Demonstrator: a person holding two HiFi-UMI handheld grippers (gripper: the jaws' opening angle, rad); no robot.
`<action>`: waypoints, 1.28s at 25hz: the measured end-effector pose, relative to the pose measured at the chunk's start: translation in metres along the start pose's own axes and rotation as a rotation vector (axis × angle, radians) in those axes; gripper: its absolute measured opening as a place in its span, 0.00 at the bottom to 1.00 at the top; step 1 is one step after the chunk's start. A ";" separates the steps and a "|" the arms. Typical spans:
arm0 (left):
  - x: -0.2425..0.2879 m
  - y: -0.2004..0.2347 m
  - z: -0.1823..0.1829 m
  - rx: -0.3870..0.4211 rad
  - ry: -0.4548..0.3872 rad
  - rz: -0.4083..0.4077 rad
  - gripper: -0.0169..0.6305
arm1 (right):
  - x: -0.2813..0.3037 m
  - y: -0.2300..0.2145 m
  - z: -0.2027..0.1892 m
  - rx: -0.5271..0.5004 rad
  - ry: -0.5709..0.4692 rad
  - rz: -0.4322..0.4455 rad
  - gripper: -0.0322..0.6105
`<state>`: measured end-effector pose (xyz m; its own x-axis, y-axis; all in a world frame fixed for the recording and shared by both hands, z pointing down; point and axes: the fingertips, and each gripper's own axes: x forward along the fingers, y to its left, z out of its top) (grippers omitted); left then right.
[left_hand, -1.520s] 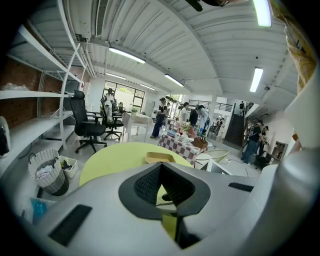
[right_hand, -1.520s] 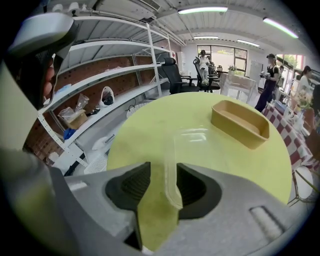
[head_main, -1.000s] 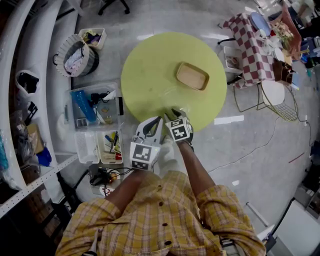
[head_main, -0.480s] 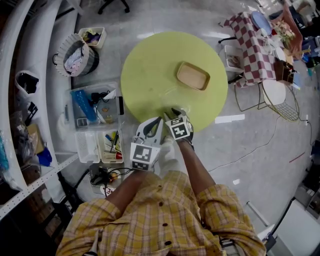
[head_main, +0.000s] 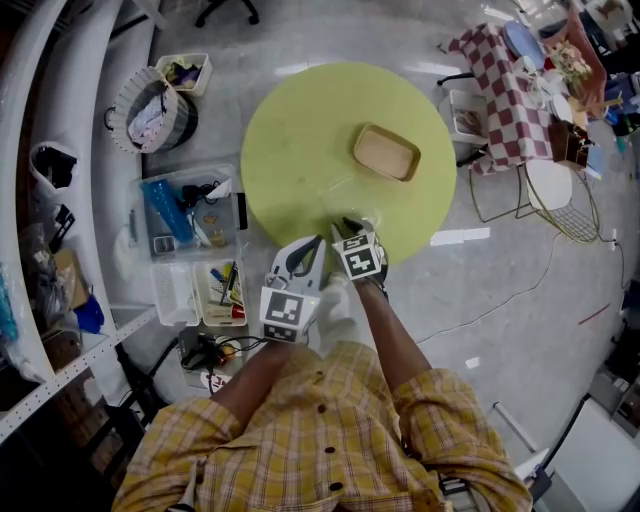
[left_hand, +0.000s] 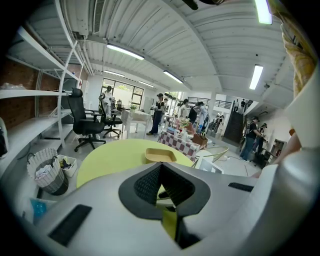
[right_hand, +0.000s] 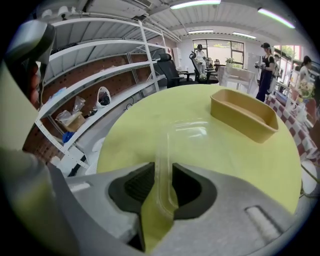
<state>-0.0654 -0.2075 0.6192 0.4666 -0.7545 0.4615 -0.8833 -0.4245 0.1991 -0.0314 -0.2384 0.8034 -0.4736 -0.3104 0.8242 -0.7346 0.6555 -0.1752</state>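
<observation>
A round yellow-green table (head_main: 300, 150) carries a tan tray (head_main: 385, 152) on its far right part. My right gripper (head_main: 350, 225) sits at the table's near edge, shut on the rim of a clear plastic container (right_hand: 185, 135) that lies on the table (right_hand: 200, 160). The tray (right_hand: 243, 120) is beyond it to the right. In its own view the right gripper (right_hand: 162, 192) has the clear rim pinched between its pads. My left gripper (head_main: 310, 245) hangs just left of it, off the table's near edge. It (left_hand: 159, 172) is shut with nothing held, looking level over the table (left_hand: 110, 157) at the tray (left_hand: 160, 156).
On the floor to the left are a laundry basket (head_main: 150, 110) and clear bins of tools (head_main: 190, 215). A checkered table (head_main: 510, 85) and a white chair (head_main: 555, 190) stand to the right. White shelving (right_hand: 100, 75), an office chair (left_hand: 85, 125) and several people are further off.
Both grippers have shifted only slightly. The right gripper view now looks a little further across the table, with the clear rim still pinched. The head view is almost unchanged.
</observation>
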 end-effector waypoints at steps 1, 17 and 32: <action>0.000 0.000 0.000 0.001 0.001 -0.001 0.03 | 0.000 0.000 0.000 -0.022 0.007 -0.003 0.21; -0.002 0.007 -0.006 -0.007 0.013 0.005 0.03 | 0.000 0.001 0.003 -0.101 0.025 -0.039 0.13; -0.005 0.007 -0.004 -0.003 0.006 0.008 0.03 | -0.007 0.001 0.008 -0.087 -0.006 -0.055 0.11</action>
<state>-0.0739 -0.2044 0.6217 0.4597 -0.7548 0.4680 -0.8869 -0.4172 0.1983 -0.0324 -0.2413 0.7935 -0.4368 -0.3518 0.8279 -0.7146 0.6947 -0.0819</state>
